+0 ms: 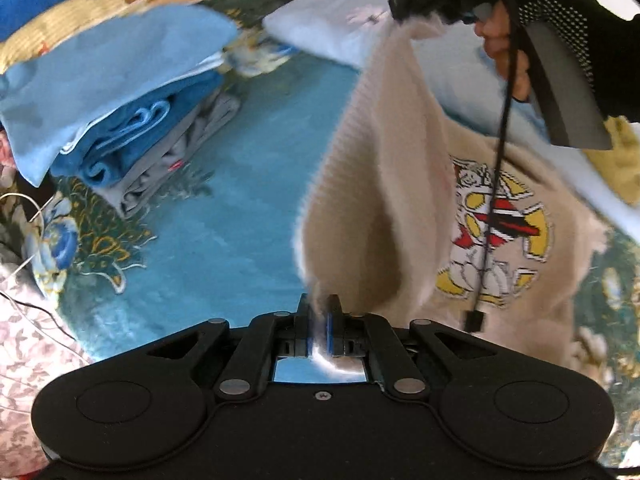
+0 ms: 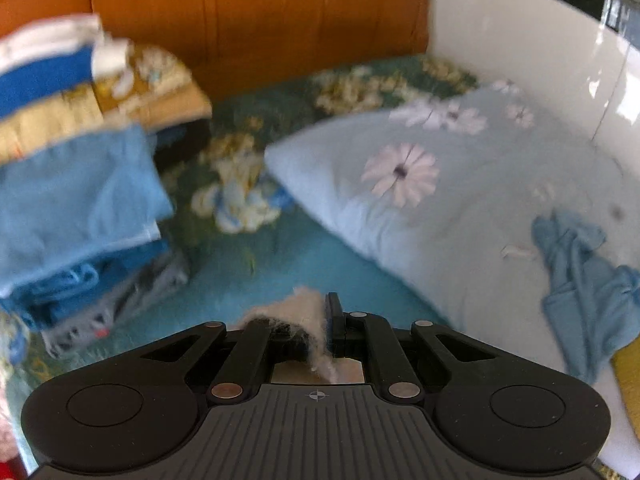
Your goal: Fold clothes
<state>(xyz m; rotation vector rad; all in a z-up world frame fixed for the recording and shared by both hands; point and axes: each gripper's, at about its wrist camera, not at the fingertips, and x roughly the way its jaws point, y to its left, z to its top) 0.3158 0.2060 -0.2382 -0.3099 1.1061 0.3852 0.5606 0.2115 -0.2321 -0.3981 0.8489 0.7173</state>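
Observation:
A beige knit sweater (image 1: 384,184) with a cartoon print hangs above the teal bedspread (image 1: 240,216). My left gripper (image 1: 318,312) is shut on the sweater's lower ribbed edge. My right gripper (image 1: 424,4) shows at the top right of the left wrist view, held in a gloved hand and shut on the sweater's upper edge. In the right wrist view, the right gripper (image 2: 320,316) pinches a fuzzy beige bit of the sweater (image 2: 300,308) between its jaws.
A stack of folded blue and grey clothes (image 1: 120,120) lies on the left, with folded blankets (image 2: 80,92) behind it. A light blue flowered pillow (image 2: 420,184) lies on the right with a crumpled blue garment (image 2: 580,280) on it. An orange headboard (image 2: 256,20) stands behind.

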